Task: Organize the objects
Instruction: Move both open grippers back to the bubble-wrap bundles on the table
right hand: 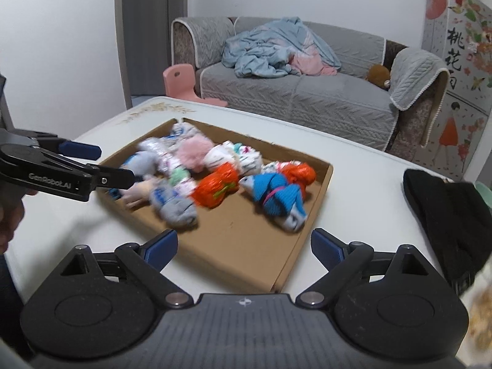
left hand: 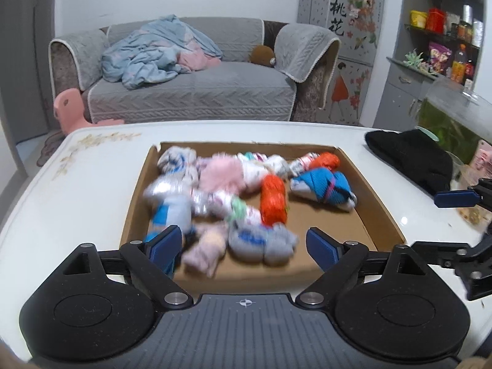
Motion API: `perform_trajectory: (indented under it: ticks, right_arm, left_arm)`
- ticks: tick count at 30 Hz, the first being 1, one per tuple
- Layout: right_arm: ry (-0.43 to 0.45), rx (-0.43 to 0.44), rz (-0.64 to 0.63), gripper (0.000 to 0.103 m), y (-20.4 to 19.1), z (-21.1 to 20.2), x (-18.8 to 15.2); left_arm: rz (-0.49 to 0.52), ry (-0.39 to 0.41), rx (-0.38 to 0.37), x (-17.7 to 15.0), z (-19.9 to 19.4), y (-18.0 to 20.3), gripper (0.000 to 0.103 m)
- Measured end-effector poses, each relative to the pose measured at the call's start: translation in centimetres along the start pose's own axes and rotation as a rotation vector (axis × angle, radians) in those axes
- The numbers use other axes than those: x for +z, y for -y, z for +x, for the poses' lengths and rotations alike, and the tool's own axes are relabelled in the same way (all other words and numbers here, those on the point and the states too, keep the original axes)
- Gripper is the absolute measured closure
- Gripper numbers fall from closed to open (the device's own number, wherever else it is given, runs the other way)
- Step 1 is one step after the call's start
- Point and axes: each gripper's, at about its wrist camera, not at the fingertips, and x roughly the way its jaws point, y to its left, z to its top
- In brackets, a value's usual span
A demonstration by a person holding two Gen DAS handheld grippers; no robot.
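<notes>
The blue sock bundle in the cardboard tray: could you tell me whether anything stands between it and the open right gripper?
Nothing visible does. Between the right gripper and the blue sock bundle lies only bare cardboard tray floor; the orange bundle sits off to its left.

I am in a home's living room: past the far edge of my white tabletop [left hand: 92,166] stands a grey-covered sofa [left hand: 196,92] with a rumpled blue blanket [left hand: 153,52], a small pink chair [right hand: 180,81], a flower-decorated fridge [left hand: 347,37] and pantry shelves [left hand: 446,30].
</notes>
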Motion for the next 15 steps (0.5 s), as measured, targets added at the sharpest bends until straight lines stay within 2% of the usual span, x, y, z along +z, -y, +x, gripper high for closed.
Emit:
perform_trajectory:
  ticks: [5, 9, 15]
  right_arm:
    - [0.02, 0.021, 0.055, 0.005, -2.5, -2.9, -4.8]
    - [0.011, 0.015, 0.019, 0.005, -5.3, -3.5, -8.5]
    - [0.004, 0.027, -0.007, 0.007, -7.4, -2.5, -10.9]
  left_arm:
    - [-0.003, 0.019, -0.005, -5.1, -3.1, 1.3, 0.006]
    - [0.033, 0.059, -0.016, -8.7, -5.1, 2.8, 0.003]
    - [0.105, 0.078, -0.045, -11.5, -6.0, 4.3, 0.001]
